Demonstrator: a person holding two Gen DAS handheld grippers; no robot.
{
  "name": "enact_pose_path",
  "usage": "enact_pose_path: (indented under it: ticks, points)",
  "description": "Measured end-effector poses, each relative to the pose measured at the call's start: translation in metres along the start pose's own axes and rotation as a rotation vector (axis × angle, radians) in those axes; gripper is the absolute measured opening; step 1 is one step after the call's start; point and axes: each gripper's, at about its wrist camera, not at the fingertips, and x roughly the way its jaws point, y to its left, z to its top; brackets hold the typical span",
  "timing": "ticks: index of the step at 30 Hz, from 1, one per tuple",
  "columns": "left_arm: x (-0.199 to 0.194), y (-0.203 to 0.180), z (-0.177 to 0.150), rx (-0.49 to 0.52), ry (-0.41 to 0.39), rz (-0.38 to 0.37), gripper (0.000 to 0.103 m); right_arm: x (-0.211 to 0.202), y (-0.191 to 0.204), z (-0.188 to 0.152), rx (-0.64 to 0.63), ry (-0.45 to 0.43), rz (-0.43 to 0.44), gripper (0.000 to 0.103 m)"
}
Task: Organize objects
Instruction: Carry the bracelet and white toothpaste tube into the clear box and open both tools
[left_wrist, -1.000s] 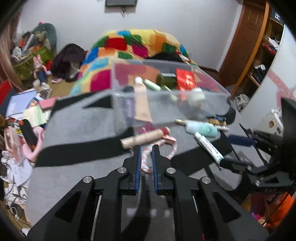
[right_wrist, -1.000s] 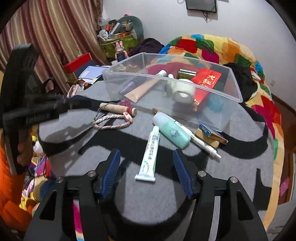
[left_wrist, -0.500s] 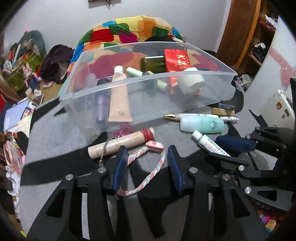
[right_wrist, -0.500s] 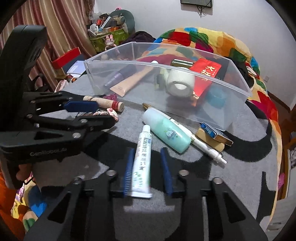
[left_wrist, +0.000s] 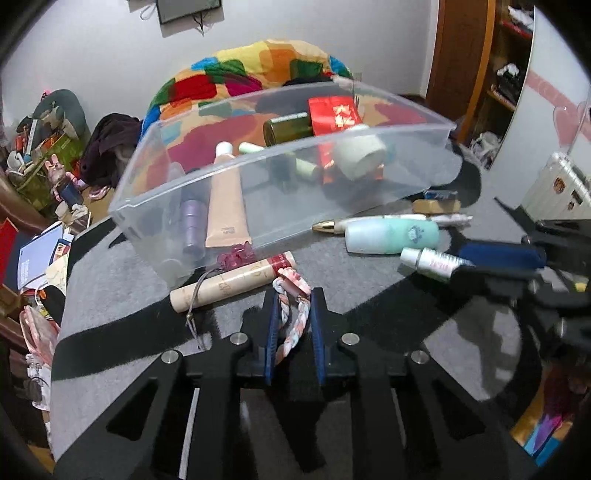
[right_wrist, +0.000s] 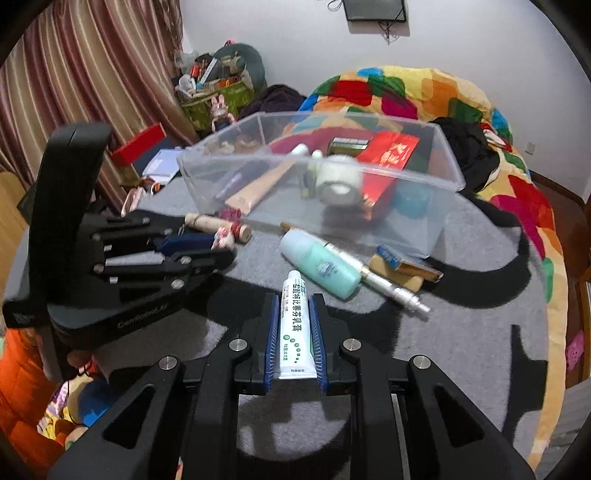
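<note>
On the grey mat just near the clear storage bin (right_wrist: 436, 221), my left gripper (left_wrist: 293, 295), jaws just narrowed, pinches the braided rope loop (left_wrist: 291, 325), while my right gripper (right_wrist: 294, 299) clamps the white ointment tube (right_wrist: 294, 325).

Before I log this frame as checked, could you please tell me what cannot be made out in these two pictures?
- Left wrist view: the ointment tube is half hidden by the right gripper.
- Right wrist view: the braided cord is mostly hidden by the left gripper.
- Both views: the purple tube in the clear bin is blurred by the wall.
- Right wrist view: the tape roll is motion-blurred.
</note>
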Motion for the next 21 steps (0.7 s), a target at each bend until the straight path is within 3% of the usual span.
enact_pose_path:
  ticks: [14, 21]
  points:
    - [-0.074, 0.024, 0.018, -0.130, -0.209, -0.088, 0.016, -0.032, -0.007, 0.031, 0.046, -0.148, -0.015, 0.016]
    - [-0.080, 0.040, 0.051, -0.183, -0.263, -0.094, 0.016, -0.031, -0.024, 0.061, 0.101, -0.203, -0.097, 0.016]
